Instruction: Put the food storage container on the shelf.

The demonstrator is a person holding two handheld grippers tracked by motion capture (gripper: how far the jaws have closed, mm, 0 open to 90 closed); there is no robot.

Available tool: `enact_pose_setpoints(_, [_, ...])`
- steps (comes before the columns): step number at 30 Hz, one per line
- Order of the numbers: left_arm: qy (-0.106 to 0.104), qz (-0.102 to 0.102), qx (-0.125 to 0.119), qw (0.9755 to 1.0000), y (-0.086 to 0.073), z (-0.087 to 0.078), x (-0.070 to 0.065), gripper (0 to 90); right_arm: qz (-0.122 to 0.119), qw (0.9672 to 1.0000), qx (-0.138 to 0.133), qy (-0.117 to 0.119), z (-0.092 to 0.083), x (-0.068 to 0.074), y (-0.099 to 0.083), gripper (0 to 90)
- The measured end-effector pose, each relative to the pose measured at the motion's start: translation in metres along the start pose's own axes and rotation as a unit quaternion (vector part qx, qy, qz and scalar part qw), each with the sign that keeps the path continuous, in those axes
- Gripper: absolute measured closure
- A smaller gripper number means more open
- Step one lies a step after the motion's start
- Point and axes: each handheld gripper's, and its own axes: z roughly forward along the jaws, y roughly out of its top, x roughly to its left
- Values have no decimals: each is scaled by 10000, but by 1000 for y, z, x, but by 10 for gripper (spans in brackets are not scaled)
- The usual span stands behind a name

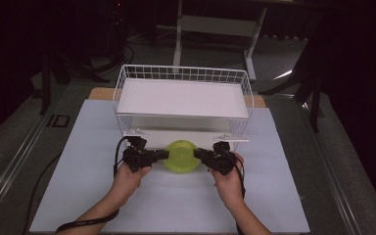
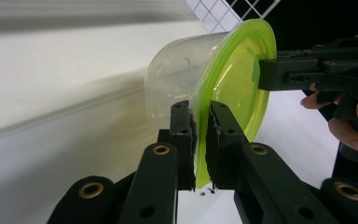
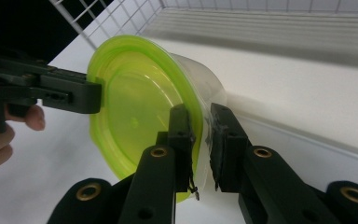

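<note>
Item: round container, clear plastic tub with a translucent lime-green lid. Seen at centre frame in the high view, just below the front edge of the rack, held up between the two grippers with the lid facing the person. The tub wall is smooth and slightly cloudy; the lid is glossy, with a raised rim around a flat disc.

Item: left gripper, black, jointed links with brass-coloured pivots. In the left gripper view its jaws are nearly closed, the rough dark pads pinching the lid's rim at lower centre. Held by the left hand.

Item: right gripper, same make. In the right gripper view its jaws are likewise drawn in on the lid's rim at the opposite side (a narrow gap between the pads, the green edge running through it). Held by the right hand.

Item: wire rack, white, grid-mesh sides, two flat white shelves, upper centre of the high view.

Item: table, matte pale surface, rectangular.
</note>
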Motion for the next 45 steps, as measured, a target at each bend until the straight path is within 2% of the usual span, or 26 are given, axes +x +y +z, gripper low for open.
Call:
enact_pose_setpoints(6, [77, -21, -51, 10000, 6, 7, 7, 826, 52, 9999, -41, -116, 10, -6, 6, 794])
enact_pose_setpoints(10, [30, -20, -116, 9999, 6, 9, 11, 826, 79, 9998, -74, -141, 14, -9, 7, 792])
enact_pose_setpoints(16, [-43, -212, -244, 9995, 5, 15, 21, 826, 64, 9997, -87, -207, 22, -12, 12, 790])
enact_pose_setpoints(26, [56, -137, -250, 9996, 7, 25, 29, 824, 92, 9996, -86, -248, 33, -21, 11, 789])
enact_pose_setpoints(28, [80, -81, -291, 9995, 8, 26, 31, 824, 99, 9995, -85, -277, 35, -23, 12, 789])
enact_pose_setpoints(31, [148, -103, -346, 9992, 10, 29, 34, 822, 76, 9994, -107, -317, 38, -23, 14, 791])
enact_pose_setpoints(33, [124, -198, -377, 9990, 12, 31, 37, 821, 79, 9993, -96, -358, 41, -25, 15, 790])
enact_pose_setpoints(36, [77, -311, -389, 9987, 15, 31, 40, 821, 260, 9992, -153, -270, 43, -29, 17, 790])
enact_pose_setpoints(39, [128, -245, -464, 9985, 17, 33, 42, 814, 173, 9991, -241, -297, 44, -29, 17, 770])
enact_pose_setpoints(40, [111, -291, -496, 9983, 17, 33, 42, 810, 138, 9989, -284, -340, 45, -29, 17, 761])
enact_pose_setpoints(43, [201, -256, -583, 9978, 20, 36, 41, 791, 7, 9977, -396, -549, 48, -28, 17, 736])
enact_pose_setpoints(45, [229, -338, -618, 9973, 21, 38, 41, 781, 21, 9971, -445, -610, 50, -28, 18, 718])
